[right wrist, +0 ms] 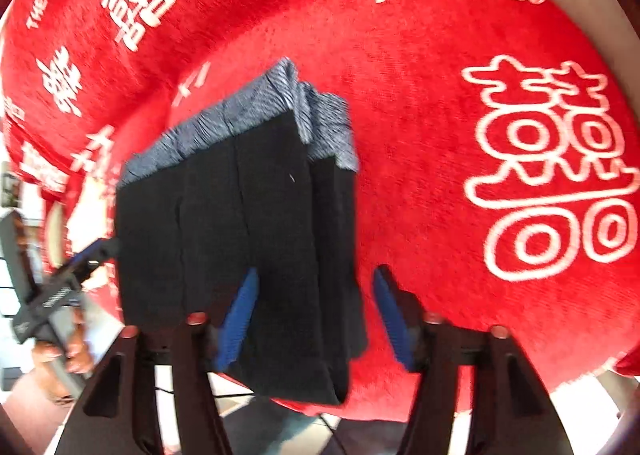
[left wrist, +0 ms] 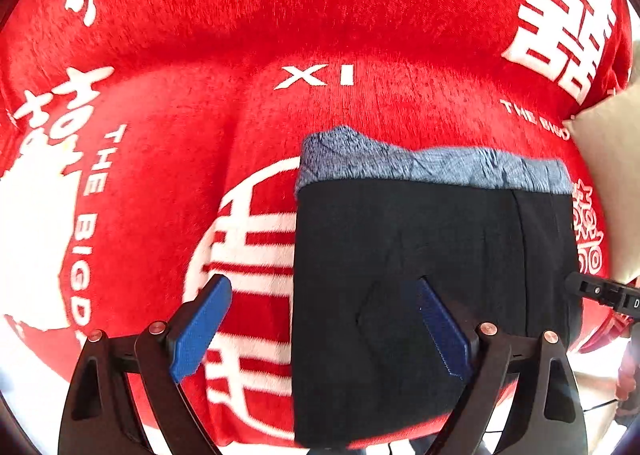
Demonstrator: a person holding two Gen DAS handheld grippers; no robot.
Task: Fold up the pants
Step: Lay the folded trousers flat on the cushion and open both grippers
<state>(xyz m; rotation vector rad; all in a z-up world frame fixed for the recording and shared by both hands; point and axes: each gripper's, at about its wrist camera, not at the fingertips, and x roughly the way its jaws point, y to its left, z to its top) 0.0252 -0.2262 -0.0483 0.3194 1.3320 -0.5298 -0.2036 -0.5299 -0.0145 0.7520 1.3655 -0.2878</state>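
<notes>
The black pants [left wrist: 432, 275] lie folded into a thick rectangle on the red blanket [left wrist: 200, 103], with the blue-grey waistband [left wrist: 432, 165] at the far edge. My left gripper [left wrist: 324, 331] is open over the stack's left edge, its right finger above the black cloth, and holds nothing. In the right wrist view the folded pants [right wrist: 224, 239] show stacked layers and the waistband [right wrist: 248, 111]. My right gripper [right wrist: 316, 319] is open, its blue fingers [right wrist: 240, 319] astride the stack's near right part; it also shows at the left wrist view's right edge [left wrist: 604, 295].
The red blanket [right wrist: 440, 135] with white characters covers a cushioned surface. A beige cushion [left wrist: 612, 183] lies at the right. Pale floor and a dark cable [right wrist: 328, 427] show below the blanket's near edge. The left gripper and a hand [right wrist: 60, 295] appear at the left of the right wrist view.
</notes>
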